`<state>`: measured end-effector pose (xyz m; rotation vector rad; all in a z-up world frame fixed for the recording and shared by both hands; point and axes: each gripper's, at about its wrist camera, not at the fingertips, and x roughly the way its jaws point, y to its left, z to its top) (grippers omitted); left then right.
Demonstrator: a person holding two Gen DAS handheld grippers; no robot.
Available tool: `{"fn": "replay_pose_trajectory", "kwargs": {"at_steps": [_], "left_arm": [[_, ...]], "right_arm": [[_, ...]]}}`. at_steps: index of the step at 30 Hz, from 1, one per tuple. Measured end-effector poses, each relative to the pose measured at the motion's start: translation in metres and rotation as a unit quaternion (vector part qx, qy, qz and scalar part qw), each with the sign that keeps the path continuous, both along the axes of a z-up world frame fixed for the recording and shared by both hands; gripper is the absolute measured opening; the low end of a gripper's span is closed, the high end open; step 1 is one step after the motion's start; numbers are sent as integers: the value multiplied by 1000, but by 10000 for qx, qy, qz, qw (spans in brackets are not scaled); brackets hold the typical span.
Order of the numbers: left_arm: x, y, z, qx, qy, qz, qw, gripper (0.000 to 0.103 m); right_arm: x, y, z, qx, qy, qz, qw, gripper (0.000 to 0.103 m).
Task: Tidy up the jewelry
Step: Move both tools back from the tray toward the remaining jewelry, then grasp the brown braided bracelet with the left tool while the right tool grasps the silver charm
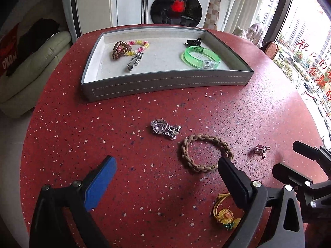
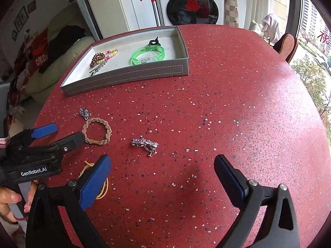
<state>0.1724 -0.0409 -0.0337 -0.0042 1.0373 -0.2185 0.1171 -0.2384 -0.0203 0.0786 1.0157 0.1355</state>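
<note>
Loose on the red table [image 1: 82, 136], the braided band [image 1: 203, 153] lies ahead of the left gripper [image 1: 165, 169], its near right edge just at the tip of that gripper's right finger, most of the ring inside the wide gap between the parted jaws. Beyond it sits a heart pendant [image 1: 163, 128]; to its right, apart, a small purple charm [image 1: 259, 150]. A sunflower tie [image 1: 225, 215] lies partly hidden under the right finger (its cord shows beside the right gripper's left pad). Right gripper [image 2: 163, 175] hovers with jaws spread, empty, the charm [image 2: 144, 142] ahead between them. Farther back, the tray [image 1: 165, 87] holds a green bangle [image 1: 199, 57], coil ties [image 1: 121, 49], a clip [image 1: 134, 62] and a black claw [image 1: 193, 41]
</note>
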Motion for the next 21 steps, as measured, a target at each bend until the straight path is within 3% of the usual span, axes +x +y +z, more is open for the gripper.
{"fn": "replay_pose_trajectory", "kwargs": {"at_steps": [3,4,7,11,15,17,21], "left_arm": [[3,-5,-1,29,16,0,10000,103],[4,-7,-2,66,45,-11,10000,98],[5,-11,-4,129,70,-4,9999,98],[5,-17,-5,233,41,-31,9997,94],[4,-22,-5,456,-23,-75,9989,84],[3,-23,-4,447,-60,-120,9989,72],[1,-27,-1,494,-83,-266,9984,48]], "right_arm": [[5,7,-3,-163,4,248,9996,90],[7,9,-4,-229,3,336,9992,85],[10,15,-7,-389,-2,576,9976,74],[14,21,-10,-445,-25,811,9957,66],[16,28,-15,-517,-45,987,9938,58],[15,31,-15,-626,-84,1020,9928,54],[14,36,-14,-670,-109,1075,9919,36]]}}
